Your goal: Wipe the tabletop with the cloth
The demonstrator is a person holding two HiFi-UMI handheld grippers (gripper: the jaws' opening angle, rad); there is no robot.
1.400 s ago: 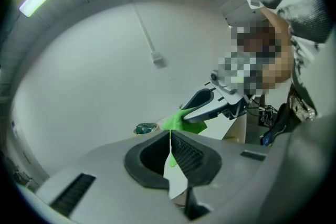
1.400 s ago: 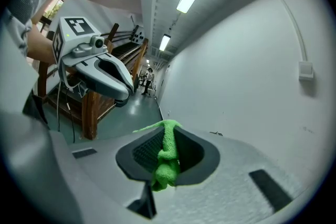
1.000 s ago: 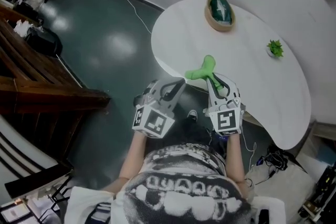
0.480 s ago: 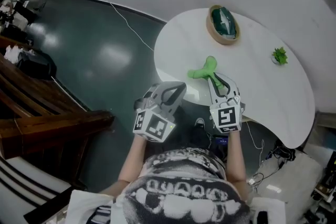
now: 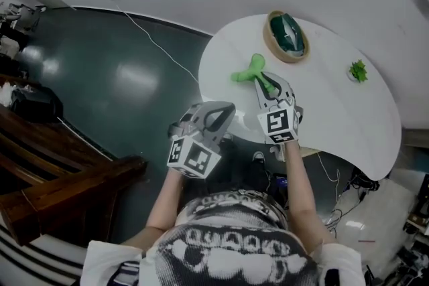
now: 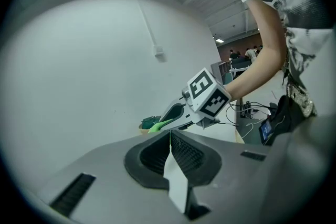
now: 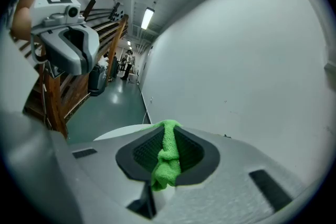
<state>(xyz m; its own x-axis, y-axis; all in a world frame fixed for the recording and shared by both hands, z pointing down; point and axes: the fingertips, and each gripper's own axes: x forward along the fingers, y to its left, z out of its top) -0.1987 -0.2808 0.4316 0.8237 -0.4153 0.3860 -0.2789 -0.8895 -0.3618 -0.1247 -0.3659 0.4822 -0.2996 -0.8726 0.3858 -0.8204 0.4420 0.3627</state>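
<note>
Wiping looks just begun: cloth [image 5: 247, 72] is pinched in the right gripper [image 5: 266, 82], upper centre of head view, over the worktop [image 5: 335, 110]. Left gripper [image 5: 216, 118] is pressed together, empty. Next, the cloth likely needs to be pressed down and swept.

White rounded tabletop [image 5: 335, 110], as seen from above your hands.
On it you have a tan-rimmed round dish [image 5: 286, 35] at the far edge, a small green plant [image 5: 358, 70] well to its right, and the green cloth [image 5: 247, 72] near the dish, toward the left edge.
</note>
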